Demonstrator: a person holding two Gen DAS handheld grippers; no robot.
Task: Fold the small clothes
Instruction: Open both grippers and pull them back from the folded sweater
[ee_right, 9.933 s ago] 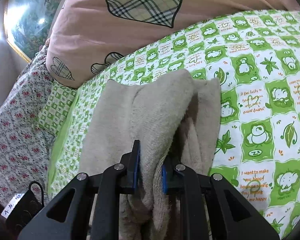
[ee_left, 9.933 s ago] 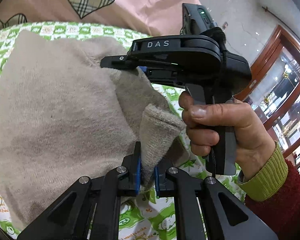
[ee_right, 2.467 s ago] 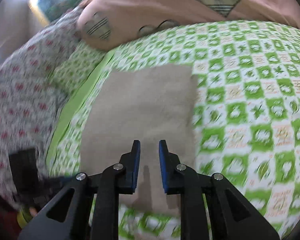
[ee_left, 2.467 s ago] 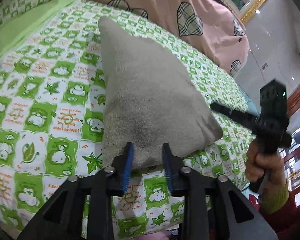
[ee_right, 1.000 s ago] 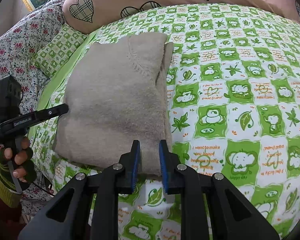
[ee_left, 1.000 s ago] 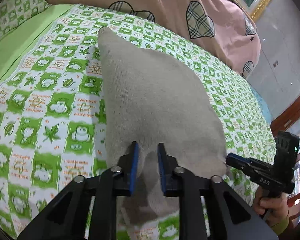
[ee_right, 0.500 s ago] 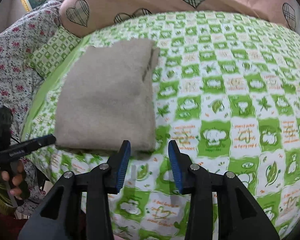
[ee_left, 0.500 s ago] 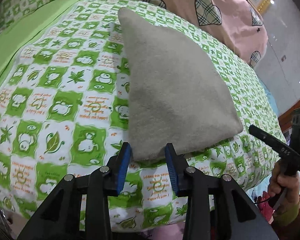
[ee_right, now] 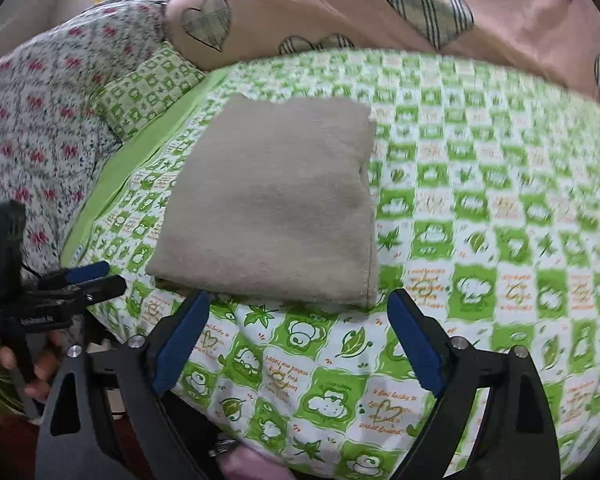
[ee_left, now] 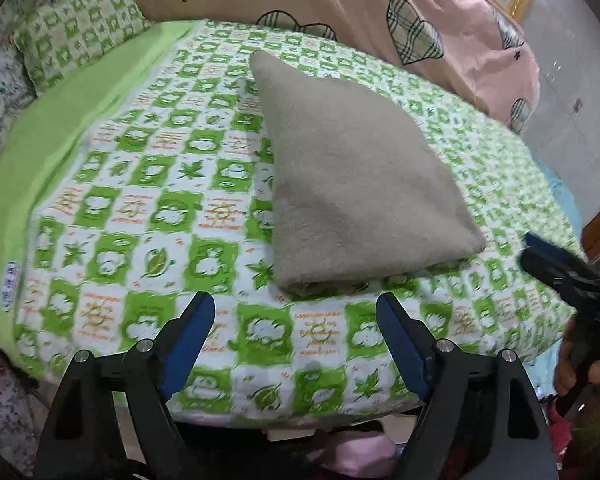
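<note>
A beige knitted garment (ee_left: pixel 352 184) lies folded into a flat square on the green-checked bedsheet (ee_left: pixel 140 208). My left gripper (ee_left: pixel 294 304) hovers just short of its near edge. Its jaws are opening wide, with nothing between the blue pads. In the right wrist view the same garment (ee_right: pixel 276 208) lies ahead of my right gripper (ee_right: pixel 299 300), whose jaws are also opening and hold nothing. Each view catches the other tool at its side: the right gripper (ee_left: pixel 536 252) off the garment's right corner, and the left gripper (ee_right: pixel 100 278) off its left corner, a hand on its handle.
A pink quilt with plaid hearts (ee_left: pixel 380 8) is heaped along the far side of the bed. A green-checked pillow (ee_right: pixel 148 88) and floral bedding (ee_right: pixel 32 128) lie to the left. The bed's near edge (ee_left: pixel 300 420) drops off just below the grippers.
Both grippers had their pads pinched on the garment's near edge. They have let go, spread wide and drawn back toward the bed's edge. The garment now rests flat.
</note>
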